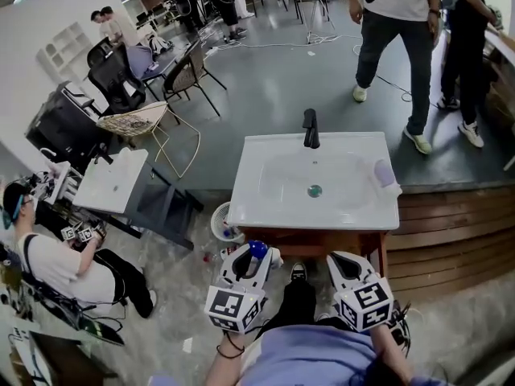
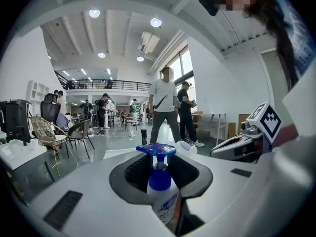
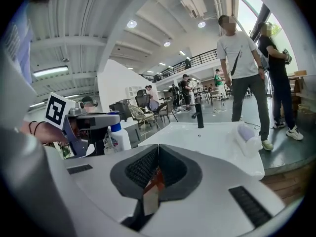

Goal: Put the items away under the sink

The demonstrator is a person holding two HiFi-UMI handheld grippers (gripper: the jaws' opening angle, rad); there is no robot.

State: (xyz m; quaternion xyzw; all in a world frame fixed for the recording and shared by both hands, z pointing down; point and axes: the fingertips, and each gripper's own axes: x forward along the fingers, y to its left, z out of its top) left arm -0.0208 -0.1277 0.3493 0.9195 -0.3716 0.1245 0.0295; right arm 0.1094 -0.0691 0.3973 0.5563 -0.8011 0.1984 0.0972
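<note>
The left tool (image 2: 160,166) grips the pump bottle (image 2: 159,177) just before the sink (image 1: 265,209) (probably light, slick, firmer lower down), while the right tool (image 3: 157,156) is closed and looks empty.

The left gripper (image 2: 160,181) clamps a white pump bottle (image 2: 161,191) with a blue pump head upright.

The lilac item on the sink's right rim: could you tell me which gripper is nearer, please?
Right. The right gripper is before the sink's right half, near the lilac item; the left gripper, holding a pump bottle, is before its left corner.
</note>
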